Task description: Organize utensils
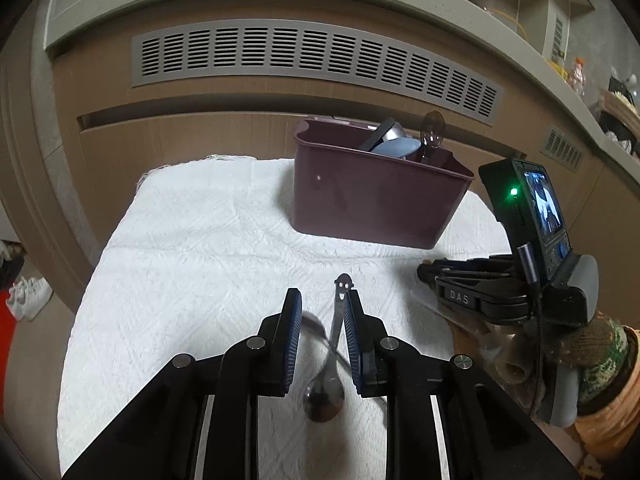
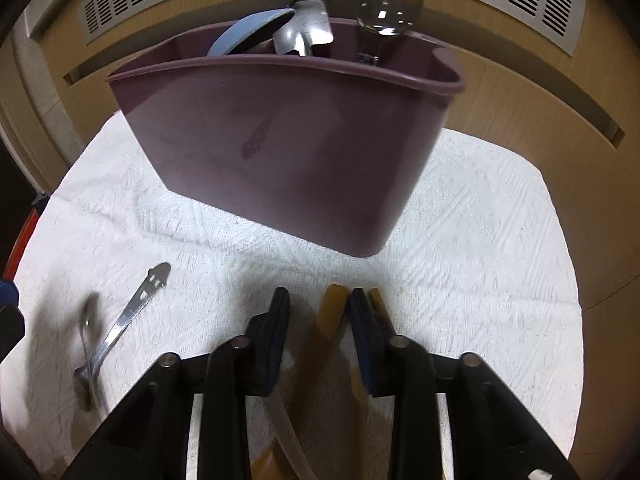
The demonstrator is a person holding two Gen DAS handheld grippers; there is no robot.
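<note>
A maroon plastic bin (image 1: 372, 204) stands at the back of a white towel (image 1: 192, 248) and holds several utensils, among them a clear plastic spoon (image 2: 390, 4). It also shows in the right wrist view (image 2: 280, 140). My left gripper (image 1: 322, 312) is open over two crossed metal spoons; the one with a smiley-face handle (image 1: 340, 320) lies between the jaws, against the right finger. My right gripper (image 2: 320, 312) is open around a brown translucent utensil (image 2: 330, 312) that lies on the towel. The metal spoons (image 2: 120, 324) lie to its left.
A wooden cabinet with a grey vent grille (image 1: 312, 60) rises right behind the towel. The right gripper's body with its lit screen (image 1: 536, 220) sits at the right of the left wrist view. White shoes (image 1: 28, 296) lie on the floor at the left.
</note>
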